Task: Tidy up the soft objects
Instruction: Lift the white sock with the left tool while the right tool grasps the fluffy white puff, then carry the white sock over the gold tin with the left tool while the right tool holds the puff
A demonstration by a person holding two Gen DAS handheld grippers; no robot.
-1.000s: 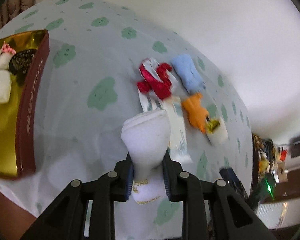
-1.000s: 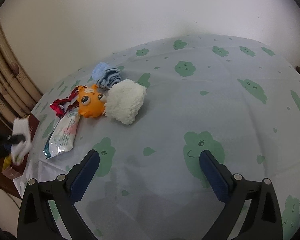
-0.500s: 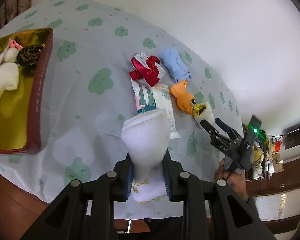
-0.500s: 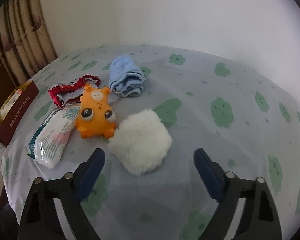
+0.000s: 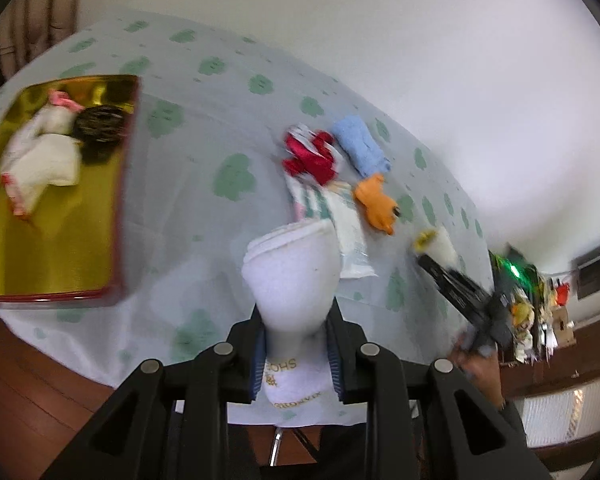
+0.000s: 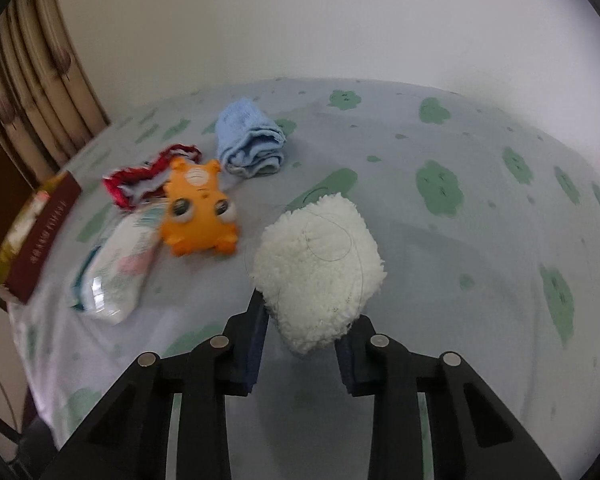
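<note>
- Shiny gold-lined tin (image 5: pixel 52 240), upper left.
- Smooth knitted white sock (image 5: pixel 292 272), centre.
- Woolly white fluffy pad (image 6: pixel 320 264).
- Glossy plastic packet (image 6: pixel 116 268).
- Matt printed tablecloth (image 6: pixel 480 152).

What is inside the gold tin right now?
The gold tin holds a white cloth with pink trim and a dark round item. Anything beneath them is hidden.

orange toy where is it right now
In the right wrist view the orange toy sits left of centre on the tablecloth, between the wipes pack and the fluffy white ball.
</note>
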